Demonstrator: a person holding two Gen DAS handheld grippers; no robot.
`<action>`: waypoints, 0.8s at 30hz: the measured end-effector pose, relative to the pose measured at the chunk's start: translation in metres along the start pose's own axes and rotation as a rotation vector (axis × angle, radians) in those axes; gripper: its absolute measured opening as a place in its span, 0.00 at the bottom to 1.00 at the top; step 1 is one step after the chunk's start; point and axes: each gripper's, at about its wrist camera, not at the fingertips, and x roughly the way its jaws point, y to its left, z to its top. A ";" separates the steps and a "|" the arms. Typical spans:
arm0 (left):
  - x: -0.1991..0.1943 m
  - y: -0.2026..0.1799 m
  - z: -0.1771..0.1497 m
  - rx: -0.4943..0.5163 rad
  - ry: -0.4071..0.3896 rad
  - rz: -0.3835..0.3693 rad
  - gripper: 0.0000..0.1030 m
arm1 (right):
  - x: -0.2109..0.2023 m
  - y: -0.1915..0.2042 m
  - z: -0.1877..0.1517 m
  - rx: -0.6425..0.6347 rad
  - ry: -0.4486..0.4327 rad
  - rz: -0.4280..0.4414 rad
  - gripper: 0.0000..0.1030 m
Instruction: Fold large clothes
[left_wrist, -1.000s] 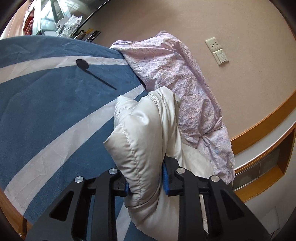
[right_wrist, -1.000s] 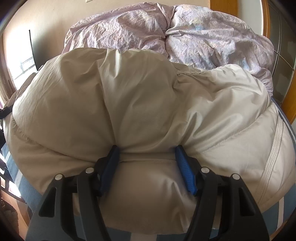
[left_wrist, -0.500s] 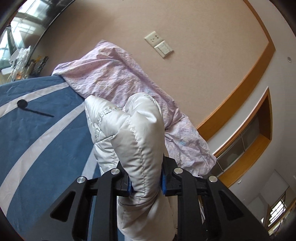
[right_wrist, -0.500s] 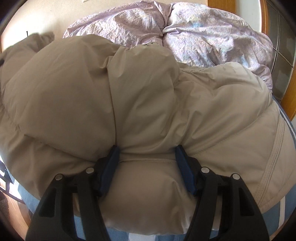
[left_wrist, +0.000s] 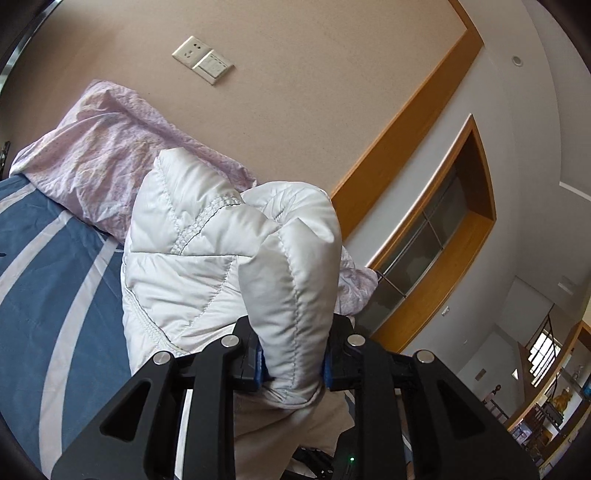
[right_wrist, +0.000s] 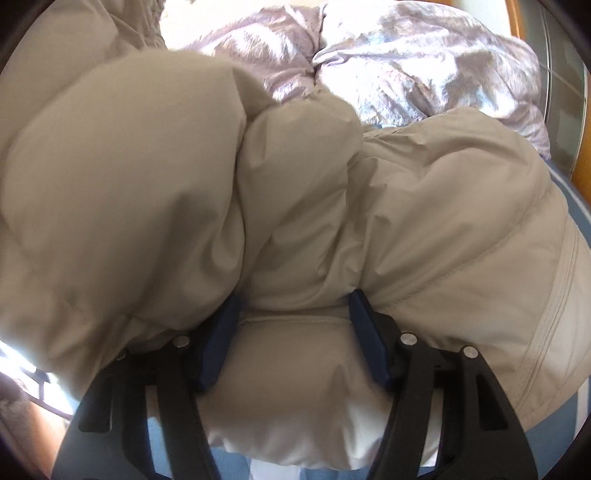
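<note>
A puffy pale beige quilted jacket (right_wrist: 147, 184) lies bunched on the bed and fills most of the right wrist view. My right gripper (right_wrist: 295, 321) grips a thick fold at its near edge, the blue pads pressing into the padding as the jaws close further. In the left wrist view my left gripper (left_wrist: 291, 354) is shut on a narrow padded part of the same jacket (left_wrist: 207, 258), which looks white here. That part is held up off the bed and stands above the pads. The rest of the jacket hangs below.
The bed has a blue sheet with white stripes (left_wrist: 37, 295). A crumpled lilac duvet (left_wrist: 103, 155) is piled against the beige wall, also behind the jacket as the lilac duvet (right_wrist: 406, 62). A wall socket (left_wrist: 203, 59) and a wood-framed niche (left_wrist: 443, 240) lie beyond.
My left gripper has risen and rolled with its jacket part, so its view now tips toward the wall. In the right wrist view the jacket's left side has lifted and swelled.
</note>
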 end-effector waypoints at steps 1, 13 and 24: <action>0.003 -0.005 -0.003 0.008 0.007 -0.005 0.20 | -0.006 -0.008 0.001 0.031 -0.016 0.028 0.59; 0.041 -0.045 -0.032 0.067 0.091 -0.036 0.20 | -0.072 -0.113 0.010 0.224 -0.172 -0.061 0.60; 0.072 -0.074 -0.063 0.114 0.181 -0.074 0.20 | -0.079 -0.234 0.011 0.360 -0.093 -0.340 0.67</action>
